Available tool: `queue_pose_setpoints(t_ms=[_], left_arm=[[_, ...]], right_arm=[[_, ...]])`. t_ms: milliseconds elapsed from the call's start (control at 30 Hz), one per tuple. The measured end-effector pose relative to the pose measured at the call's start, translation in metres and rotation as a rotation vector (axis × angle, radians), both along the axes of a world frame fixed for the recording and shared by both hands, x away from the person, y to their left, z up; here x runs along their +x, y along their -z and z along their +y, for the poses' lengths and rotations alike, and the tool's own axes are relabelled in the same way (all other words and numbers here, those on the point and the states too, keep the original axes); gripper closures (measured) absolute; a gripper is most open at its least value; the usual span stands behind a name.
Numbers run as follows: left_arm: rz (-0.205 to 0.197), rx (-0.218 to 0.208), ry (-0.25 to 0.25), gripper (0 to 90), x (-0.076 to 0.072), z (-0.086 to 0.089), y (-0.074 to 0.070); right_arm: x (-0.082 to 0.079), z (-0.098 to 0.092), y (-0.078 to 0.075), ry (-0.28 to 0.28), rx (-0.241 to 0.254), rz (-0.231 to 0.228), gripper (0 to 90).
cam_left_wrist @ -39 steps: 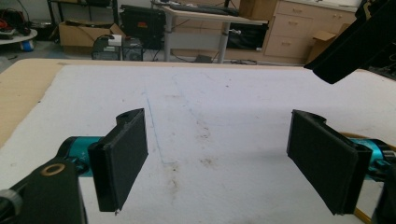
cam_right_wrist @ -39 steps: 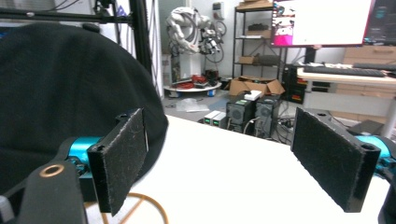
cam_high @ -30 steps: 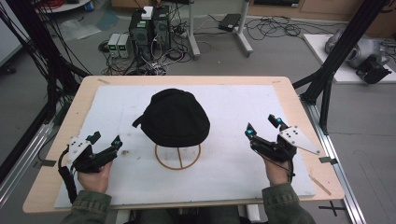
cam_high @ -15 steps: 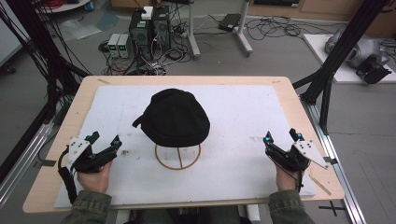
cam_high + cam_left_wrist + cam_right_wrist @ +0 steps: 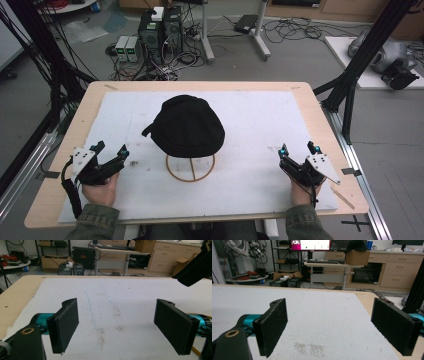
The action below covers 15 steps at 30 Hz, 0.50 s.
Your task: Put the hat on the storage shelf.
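A black cap [image 5: 187, 125] sits on a round wire stand [image 5: 191, 172] in the middle of the white mat [image 5: 260, 120]. My left gripper [image 5: 111, 148] rests low at the mat's near left. It is open, with bare mat between its jaws in the left gripper view [image 5: 120, 322]. The cap's brim [image 5: 195, 267] juts in at that view's top right. My right gripper [image 5: 297, 148] lies at the near right of the mat, open. Nothing is between its jaws in the right gripper view [image 5: 339, 325].
The mat covers most of a wooden table [image 5: 90, 100]. Black frame posts [image 5: 350, 85] stand by the table's right and left sides. Computers [image 5: 160, 25] and cables lie on the floor beyond the far edge. Faint stains [image 5: 100, 332] mark the mat.
My right gripper has come down and moved right toward the table's near right corner, then settled on the mat. The left gripper and the cap have stayed where they were.
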<state>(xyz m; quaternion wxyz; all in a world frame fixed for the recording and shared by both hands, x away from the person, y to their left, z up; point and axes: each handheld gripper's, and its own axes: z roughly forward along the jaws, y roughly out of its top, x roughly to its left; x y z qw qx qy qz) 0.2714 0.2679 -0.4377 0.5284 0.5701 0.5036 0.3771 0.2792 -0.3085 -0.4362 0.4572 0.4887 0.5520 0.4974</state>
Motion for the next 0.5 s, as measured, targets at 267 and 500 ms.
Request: queue_pose_setpoints(t_ms=[267,500], left_arm=[[-0.001,0.001,0.010,20.1,-0.0008,-0.0001,-0.0003],[-0.008,-0.005,0.012,20.2,-0.0024,0.0004,-0.0017]], right_arm=[[-0.0015,-0.0046,-0.0004,0.007,0.026,-0.005,13.2],[-0.0034,-0.0086,-0.0001,0.022,0.056,0.003,13.3]])
